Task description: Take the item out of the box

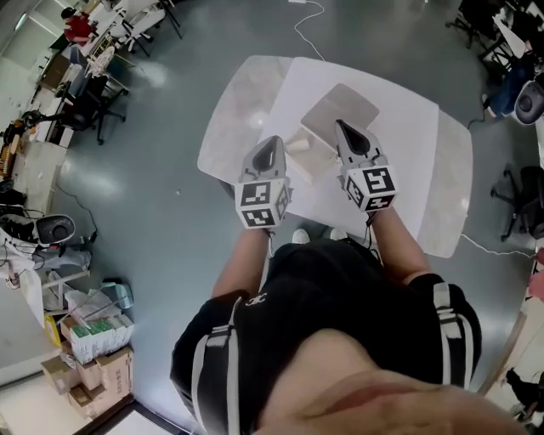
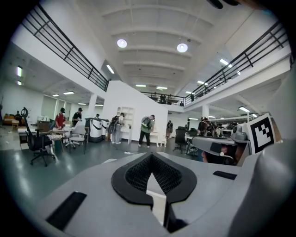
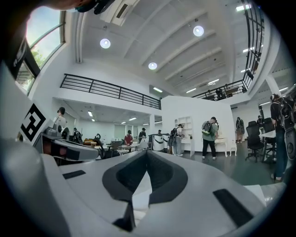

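In the head view a flat beige box (image 1: 341, 109) lies on the white table (image 1: 408, 144). A pale open part of it (image 1: 316, 160) is between the two grippers. A small cream item (image 1: 297, 146) sits on the table just left of it. My left gripper (image 1: 272, 141) is held next to that item, its jaws shut with nothing in them. My right gripper (image 1: 339, 126) reaches over the box's near edge, also shut and holding nothing. Both gripper views look level across the hall. In them the left gripper (image 2: 151, 156) and right gripper (image 3: 147, 152) show closed tips, and the box is hidden.
The table has grey side leaves (image 1: 231, 115). The person stands against its near edge. A cable (image 1: 308, 25) runs over the floor beyond it. Office chairs (image 1: 89, 106) stand at the far left and cardboard boxes (image 1: 93, 357) at the lower left. Several people (image 2: 147, 129) stand far off.
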